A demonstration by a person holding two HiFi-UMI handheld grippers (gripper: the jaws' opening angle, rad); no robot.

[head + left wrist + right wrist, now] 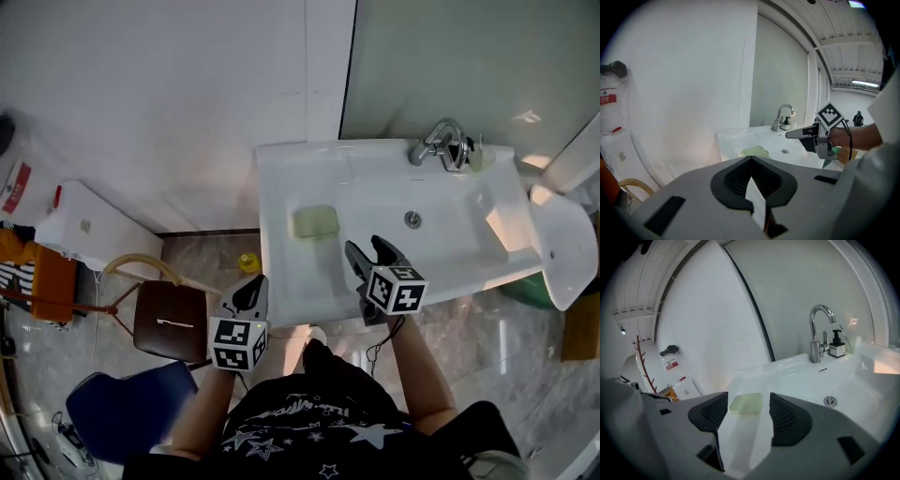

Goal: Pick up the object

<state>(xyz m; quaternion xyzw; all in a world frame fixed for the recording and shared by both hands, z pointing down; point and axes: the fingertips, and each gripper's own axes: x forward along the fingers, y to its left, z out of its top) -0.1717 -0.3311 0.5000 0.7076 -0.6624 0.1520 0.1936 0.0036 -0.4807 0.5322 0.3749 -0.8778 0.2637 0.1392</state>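
Facing soap (314,222): right tongs (364,246) (apart, unobstructed)

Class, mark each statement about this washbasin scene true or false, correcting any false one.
1. The green soap lies on the left ledge of the sink. True.
2. The right tool has its jaws clamped on the soap. False: its jaws are apart, and the soap lies free ahead of them.
3. The left tool has its jaws together, holding nothing. True.
4. The faucet stands at the sink's near edge, by the person. False: it stands at the far edge, by the wall.
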